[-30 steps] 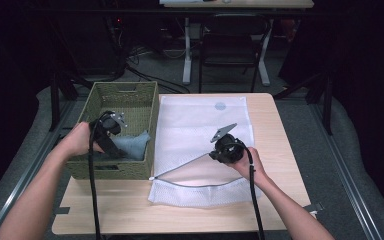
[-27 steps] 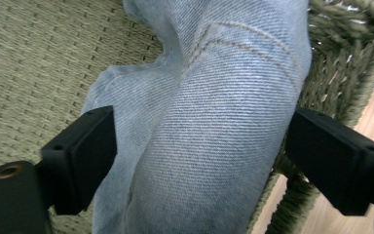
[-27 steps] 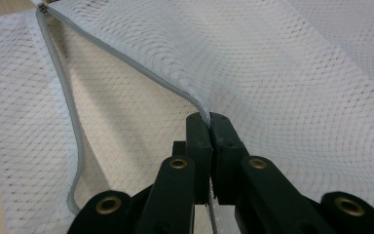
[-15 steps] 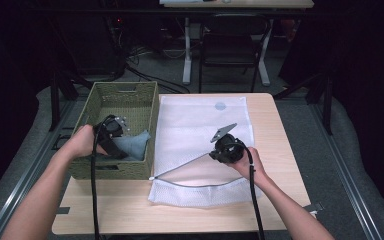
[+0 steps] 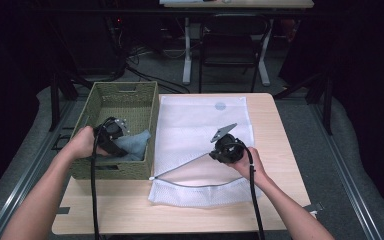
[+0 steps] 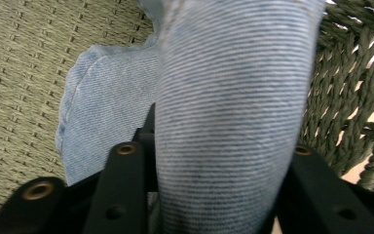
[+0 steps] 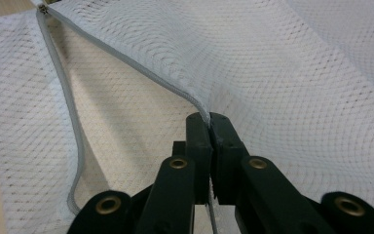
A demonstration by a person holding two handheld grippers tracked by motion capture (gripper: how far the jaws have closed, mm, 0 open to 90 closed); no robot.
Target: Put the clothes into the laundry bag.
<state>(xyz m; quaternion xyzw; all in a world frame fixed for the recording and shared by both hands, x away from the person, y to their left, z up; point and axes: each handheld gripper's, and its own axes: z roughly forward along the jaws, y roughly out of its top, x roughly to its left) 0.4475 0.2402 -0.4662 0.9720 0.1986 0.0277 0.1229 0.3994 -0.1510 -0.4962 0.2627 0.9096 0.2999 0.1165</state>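
A white mesh laundry bag [image 5: 200,125] lies flat on the wooden table, its zipped mouth held open. My right gripper [image 5: 220,152] is shut on the upper zipper edge [image 7: 126,61] of the bag and lifts it; its jaws meet on the mesh [image 7: 209,119]. In the green woven basket [image 5: 130,90] at the left, my left gripper [image 5: 117,142] is shut on a blue denim garment [image 5: 135,145]. That denim [image 6: 224,122] fills the space between the left gripper's jaws, with more of it lying on the basket floor [image 6: 24,73].
The basket stands against the bag's left edge. Bare tabletop [image 5: 270,125] runs along the right and front of the bag. A chair and a desk frame [image 5: 230,45] stand on the floor beyond the table.
The left gripper has closed on the denim garment and shifted slightly towards the basket's right wall. The right gripper keeps holding the bag's zipper edge in place.
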